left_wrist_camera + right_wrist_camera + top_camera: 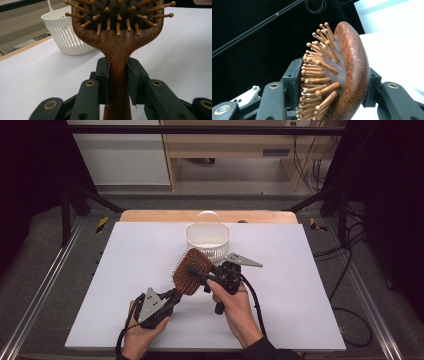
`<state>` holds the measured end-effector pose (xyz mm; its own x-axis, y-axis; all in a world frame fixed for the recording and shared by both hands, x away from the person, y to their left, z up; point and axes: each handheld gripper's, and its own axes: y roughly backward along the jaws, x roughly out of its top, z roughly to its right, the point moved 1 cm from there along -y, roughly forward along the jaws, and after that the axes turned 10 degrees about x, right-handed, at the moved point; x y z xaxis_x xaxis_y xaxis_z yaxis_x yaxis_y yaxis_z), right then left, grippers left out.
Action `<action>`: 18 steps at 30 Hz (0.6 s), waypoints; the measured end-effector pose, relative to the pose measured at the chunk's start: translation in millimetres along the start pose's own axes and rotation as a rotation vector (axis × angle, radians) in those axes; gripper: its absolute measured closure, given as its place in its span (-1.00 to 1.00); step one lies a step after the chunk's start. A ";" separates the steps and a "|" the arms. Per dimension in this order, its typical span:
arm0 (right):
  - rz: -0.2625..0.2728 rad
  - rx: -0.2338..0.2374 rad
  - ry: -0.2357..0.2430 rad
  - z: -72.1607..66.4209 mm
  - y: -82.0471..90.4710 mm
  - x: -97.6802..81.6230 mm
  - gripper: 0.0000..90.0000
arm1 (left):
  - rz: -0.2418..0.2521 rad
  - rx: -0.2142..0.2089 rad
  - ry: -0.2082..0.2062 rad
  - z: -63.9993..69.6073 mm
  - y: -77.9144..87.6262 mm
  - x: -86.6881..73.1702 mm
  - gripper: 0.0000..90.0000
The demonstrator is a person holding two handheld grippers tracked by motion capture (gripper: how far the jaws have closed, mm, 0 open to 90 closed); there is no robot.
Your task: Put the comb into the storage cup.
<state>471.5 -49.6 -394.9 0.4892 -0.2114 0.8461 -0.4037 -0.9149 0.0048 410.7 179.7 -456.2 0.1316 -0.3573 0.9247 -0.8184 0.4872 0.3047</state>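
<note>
Two grippers on one hairbrush!
Left gripper clamps the handle; right gripper has its jaws around the head, pressing bristles and back.

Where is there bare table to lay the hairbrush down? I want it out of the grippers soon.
The white table is bare left of the basket and all along its right side. The crowded spot is the middle front, where the left gripper and right gripper hold the hairbrush just before the basket.

Hairbrush before basket, between left tool, right tool
</note>
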 end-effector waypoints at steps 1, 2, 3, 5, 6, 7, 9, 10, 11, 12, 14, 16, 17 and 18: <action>0.000 0.000 0.002 -0.6 -0.4 0.4 0.06 | 0.000 0.002 0.001 -0.4 0.2 0.0 0.61; 0.000 0.000 0.004 -1.3 -1.1 0.7 0.08 | 0.002 0.003 0.005 -0.8 0.5 0.0 0.61; 0.001 0.002 0.008 -2.2 -2.0 1.2 0.09 | 0.003 0.003 0.007 -1.2 0.7 0.0 0.61; -0.003 -0.001 0.018 -3.5 -3.2 2.1 0.11 | 0.005 0.005 0.011 -2.3 1.1 0.0 0.61; -0.006 -0.003 0.021 -4.8 -4.2 2.7 0.12 | 0.006 0.005 0.012 -2.6 1.2 -0.1 0.61; -0.007 -0.005 0.025 -5.5 -4.8 3.1 0.13 | 0.008 0.007 0.016 -3.3 1.4 -0.2 0.61; -0.008 -0.007 0.033 -7.7 -6.6 3.8 0.14 | 0.012 0.008 0.024 -4.2 1.7 -0.2 0.61; -0.008 -0.007 0.039 -9.0 -7.7 4.3 0.14 | 0.015 0.007 0.026 -4.6 1.8 -0.3 0.61; -0.006 -0.007 0.042 -9.7 -8.4 4.5 0.15 | 0.016 0.008 0.028 -5.2 2.0 -0.3 0.61; -0.007 -0.007 0.044 -10.4 -9.1 4.9 0.15 | 0.016 0.010 0.029 -5.8 2.1 -0.4 0.61; -0.005 -0.008 0.041 -11.1 -10.8 5.2 0.16 | 0.014 0.010 0.031 -6.7 2.2 -0.9 0.61; -0.007 -0.010 0.044 -11.9 -12.2 5.4 0.16 | 0.015 0.010 0.038 -7.5 1.9 -1.6 0.61; -0.007 -0.012 0.043 -12.4 -13.2 5.5 0.16 | 0.014 0.009 0.040 -7.9 1.8 -1.9 0.61; -0.010 -0.013 0.046 -12.9 -14.0 5.7 0.16 | 0.016 0.008 0.043 -8.4 1.8 -2.2 0.61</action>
<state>469.9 -33.6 -383.3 0.4576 -0.1860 0.8695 -0.4092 -0.9122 0.0202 413.6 188.0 -455.8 0.1424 -0.3153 0.9382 -0.8250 0.4859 0.2885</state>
